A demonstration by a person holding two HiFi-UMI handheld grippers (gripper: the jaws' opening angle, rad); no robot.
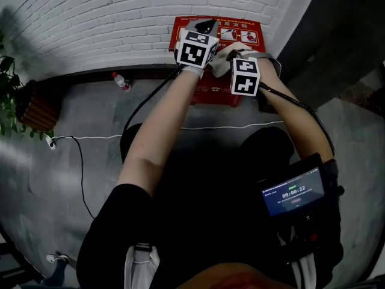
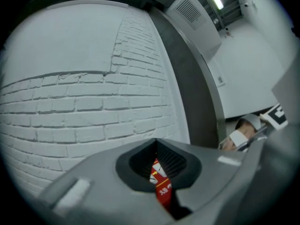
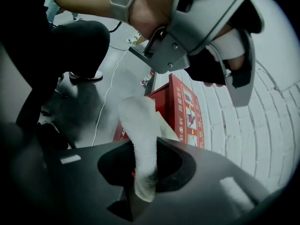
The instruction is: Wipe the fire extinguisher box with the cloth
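The red fire extinguisher box (image 1: pixel 218 98) stands on the floor against the white brick wall. My left gripper (image 1: pixel 206 26) hovers over the box's top, jaws shut with nothing in them; through their thin slit in the left gripper view (image 2: pixel 158 175) a strip of the red box (image 2: pixel 162 187) shows. My right gripper (image 1: pixel 233 56) is just to the right, shut on a white cloth (image 1: pixel 224 60). In the right gripper view the cloth (image 3: pixel 142 135) hangs out from the jaws (image 3: pixel 143 184) over the box (image 3: pixel 186 111), and the left gripper (image 3: pixel 206 29) is above.
A small bottle (image 1: pixel 121 81) stands by the wall left of the box. A potted plant (image 1: pixel 12 92) is at far left, and a white cable (image 1: pixel 102 136) runs across the grey floor. A dark pillar (image 1: pixel 337 35) rises to the right of the box.
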